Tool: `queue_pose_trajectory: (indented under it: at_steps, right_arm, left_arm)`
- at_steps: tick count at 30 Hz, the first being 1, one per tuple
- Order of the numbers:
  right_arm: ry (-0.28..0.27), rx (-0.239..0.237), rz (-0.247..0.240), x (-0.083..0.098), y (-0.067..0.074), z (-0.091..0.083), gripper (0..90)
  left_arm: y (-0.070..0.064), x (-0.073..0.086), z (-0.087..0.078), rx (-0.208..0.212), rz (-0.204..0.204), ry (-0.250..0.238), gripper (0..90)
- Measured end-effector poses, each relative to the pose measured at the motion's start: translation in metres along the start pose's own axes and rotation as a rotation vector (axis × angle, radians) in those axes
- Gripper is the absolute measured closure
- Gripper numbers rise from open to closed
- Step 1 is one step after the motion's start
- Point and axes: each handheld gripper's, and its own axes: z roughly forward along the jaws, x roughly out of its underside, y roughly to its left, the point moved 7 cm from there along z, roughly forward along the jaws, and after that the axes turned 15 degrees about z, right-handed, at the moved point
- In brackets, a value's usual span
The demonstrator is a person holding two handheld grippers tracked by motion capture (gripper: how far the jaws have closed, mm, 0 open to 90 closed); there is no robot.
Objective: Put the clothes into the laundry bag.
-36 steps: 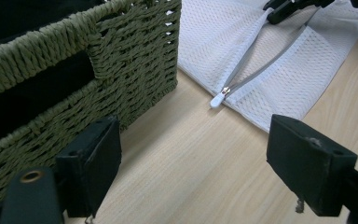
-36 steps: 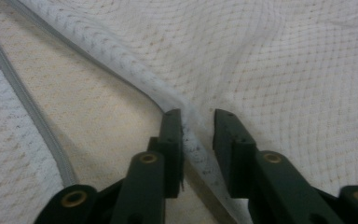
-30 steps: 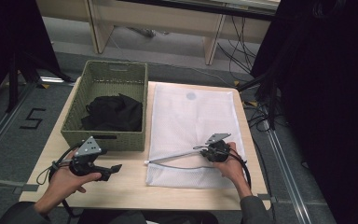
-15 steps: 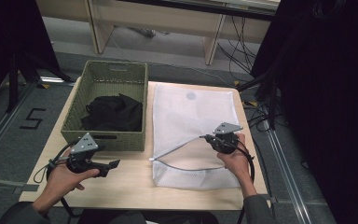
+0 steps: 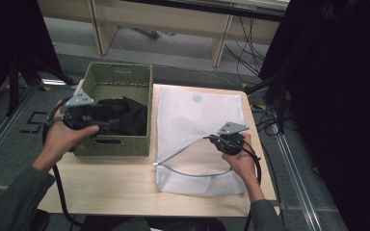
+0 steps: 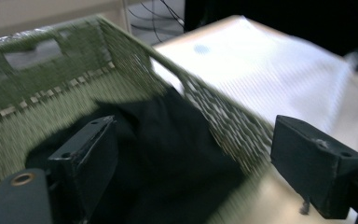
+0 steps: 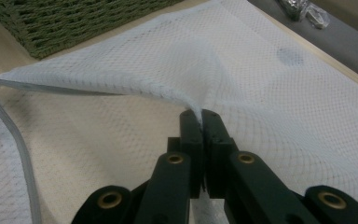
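- Between the 2 closed jaws of the right gripper [image 7: 200,122], the upper layer of the white mesh bag [image 5: 200,120] is pinched at its zippered mouth and held up, so the opening gapes toward the basket side.
- Over the green woven basket [image 5: 118,79], the left gripper [image 6: 191,163] is held with its jaws wide apart; they have just been opening, and nothing is seen between them.
- Directly below and ahead of those open jaws, the black garment [image 6: 168,154] is seen heaped on the basket floor, not yet touched.
- Judged as a risk: the thin mesh may slip from the right gripper's narrow pinch if it is pulled higher, and the mouth would fall shut.
- Judged as a risk: the basket's near wall, just beside the right-hand jaw in the left gripper view, may be caught during the descent.
- Judged as a risk: only a fold may be grabbed, so the garment could trail and snag on the rim.
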Motion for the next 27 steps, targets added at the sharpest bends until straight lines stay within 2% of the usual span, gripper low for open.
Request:
queue_pose_trajectory:
  at_steps: [2,4,5,7,8,9,12,13,15,17,18,20,21,23,26,27]
  right_arm:
    - [-0.002,-0.003,-0.005,0.000,0.000,0.000,89.4]
    - [-0.005,0.001,0.014,0.001,-0.001,0.000,89.3]
    - [-0.001,0.000,0.017,0.002,-0.002,0.000,89.3]
    - [0.000,-0.003,0.005,0.003,-0.003,0.000,89.3]
    - [0.005,-0.002,0.022,0.004,-0.003,0.000,89.3]
    - [0.011,-0.004,0.017,0.005,-0.004,0.002,89.3]
    - [0.016,-0.003,0.014,0.007,-0.004,0.003,89.2]
    - [0.019,-0.003,0.012,0.007,-0.003,0.004,89.2]
    - [0.023,-0.005,0.009,0.008,-0.003,0.005,89.1]
    - [0.031,-0.004,0.026,0.010,-0.001,0.005,89.1]
    - [0.026,-0.005,0.013,0.009,-0.003,0.005,89.1]
    - [0.032,-0.006,0.012,0.010,-0.004,0.005,89.1]
    - [0.032,-0.006,0.011,0.010,-0.004,0.006,89.0]
    - [0.040,-0.006,0.018,0.012,-0.003,0.006,89.0]
    - [0.046,-0.007,0.016,0.013,-0.003,0.007,89.0]
    - [0.056,-0.012,0.013,0.013,-0.002,0.008,88.9]
  left_arm:
    - [0.018,-0.004,0.016,-0.010,-0.033,0.026,14.8]
    - [0.033,-0.003,0.032,-0.025,-0.052,0.034,14.9]
    - [0.043,0.002,0.045,-0.025,-0.061,0.069,15.1]
    - [0.051,0.010,0.058,-0.006,-0.071,0.105,15.2]
    - [0.055,0.014,0.065,-0.004,-0.085,0.118,15.2]
    - [0.058,0.018,0.072,-0.004,-0.091,0.130,16.0]
    - [0.063,0.029,0.087,-0.002,-0.057,0.191,16.4]
    - [0.062,0.031,0.092,-0.004,-0.059,0.196,17.4]
    - [0.056,0.035,0.102,0.021,-0.075,0.227,17.3]
    - [0.049,0.036,0.110,0.046,-0.059,0.240,16.8]
    - [0.045,0.036,0.113,0.050,-0.058,0.245,16.1]
    - [0.042,0.041,0.118,0.041,-0.066,0.272,14.7]
    - [0.042,0.044,0.120,0.031,-0.057,0.277,14.7]
    - [0.042,0.050,0.124,0.015,-0.065,0.277,14.6]
    - [0.035,0.054,0.128,0.029,-0.081,0.298,13.0]
    - [0.032,0.056,0.129,0.045,-0.062,0.326,6.4]
